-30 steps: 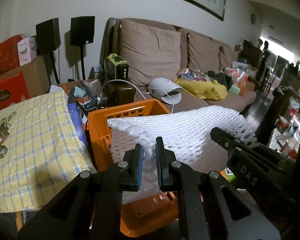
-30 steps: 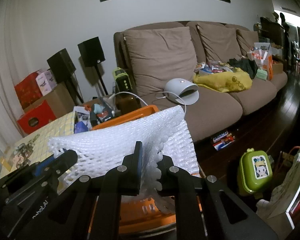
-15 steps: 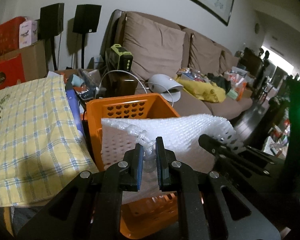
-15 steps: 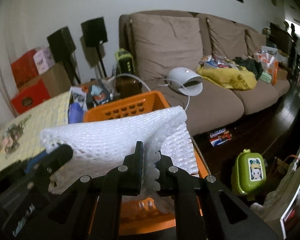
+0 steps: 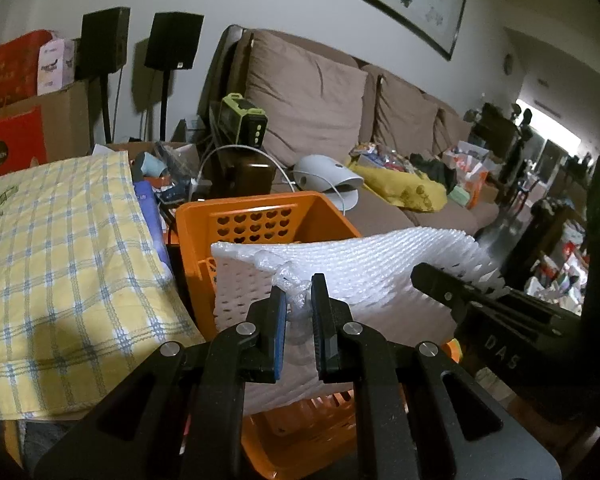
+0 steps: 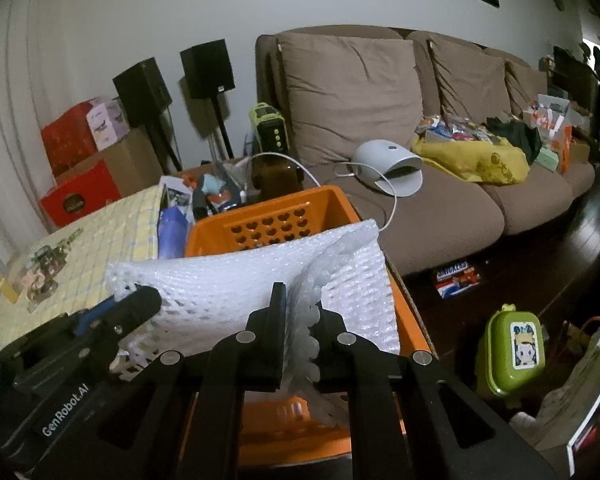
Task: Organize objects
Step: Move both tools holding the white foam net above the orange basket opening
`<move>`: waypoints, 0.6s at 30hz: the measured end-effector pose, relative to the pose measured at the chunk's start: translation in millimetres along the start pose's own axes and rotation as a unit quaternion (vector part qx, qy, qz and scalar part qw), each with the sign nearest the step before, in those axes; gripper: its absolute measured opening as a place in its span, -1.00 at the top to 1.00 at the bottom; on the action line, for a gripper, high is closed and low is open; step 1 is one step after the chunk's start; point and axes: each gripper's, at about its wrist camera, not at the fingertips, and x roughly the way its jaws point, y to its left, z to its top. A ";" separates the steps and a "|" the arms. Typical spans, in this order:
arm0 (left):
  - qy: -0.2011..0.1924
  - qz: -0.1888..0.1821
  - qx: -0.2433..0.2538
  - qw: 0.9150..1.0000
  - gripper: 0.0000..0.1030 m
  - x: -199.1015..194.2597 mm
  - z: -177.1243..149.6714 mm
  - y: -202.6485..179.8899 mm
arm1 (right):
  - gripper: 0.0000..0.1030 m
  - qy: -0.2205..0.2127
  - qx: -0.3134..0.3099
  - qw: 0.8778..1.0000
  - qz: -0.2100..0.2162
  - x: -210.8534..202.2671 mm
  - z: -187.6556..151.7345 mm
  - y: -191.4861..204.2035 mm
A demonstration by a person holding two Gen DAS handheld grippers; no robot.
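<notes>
A white foam mesh sheet [image 5: 364, 264] hangs folded over the mouth of an orange plastic basket [image 5: 260, 220] with heart-shaped holes. My left gripper [image 5: 299, 300] is shut on a bunched bit of the sheet's near edge. My right gripper [image 6: 300, 304] is shut on the sheet's [image 6: 236, 280] other scalloped edge, above the same basket [image 6: 272, 220]. In the left wrist view the right gripper [image 5: 436, 276] pinches the sheet's right end. The right wrist view shows the left gripper [image 6: 144, 300] at the sheet's left corner. The basket's floor is mostly hidden by the sheet.
A yellow checked cloth [image 5: 60, 248] covers a surface left of the basket. Behind stand a brown sofa [image 6: 380, 120] with a white device [image 6: 392, 164] and yellow bag, two black speakers, red boxes [image 6: 80, 196]. A green lunch box [image 6: 512, 348] sits on the dark floor at right.
Both grippers have sunk a little with the sheet, which now hangs lower into the basket's mouth. The basket's far wall shows more above it. Both grips are unchanged.
</notes>
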 end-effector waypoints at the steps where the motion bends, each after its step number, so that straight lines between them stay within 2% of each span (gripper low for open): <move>1: -0.002 0.001 0.002 1.000 0.80 -0.8 0.0 -1.4 | 0.84 -0.002 -0.001 1.000 0.000 -0.9 0.2 0.6; 8: 0.007 0.003 0.009 1.000 0.79 -3.3 -2.8 -6.9 | 0.84 -0.005 0.004 1.000 0.001 -2.7 0.0 -0.8; 11: 0.016 -0.010 0.007 1.000 0.79 -2.8 -3.8 -6.4 | 0.84 -0.018 0.020 1.000 0.005 -8.3 0.9 -6.9; 18: -0.012 -0.032 0.024 0.999 0.79 -16.9 2.4 -18.2 | 0.84 -0.054 0.059 0.997 0.021 -22.9 6.8 -27.3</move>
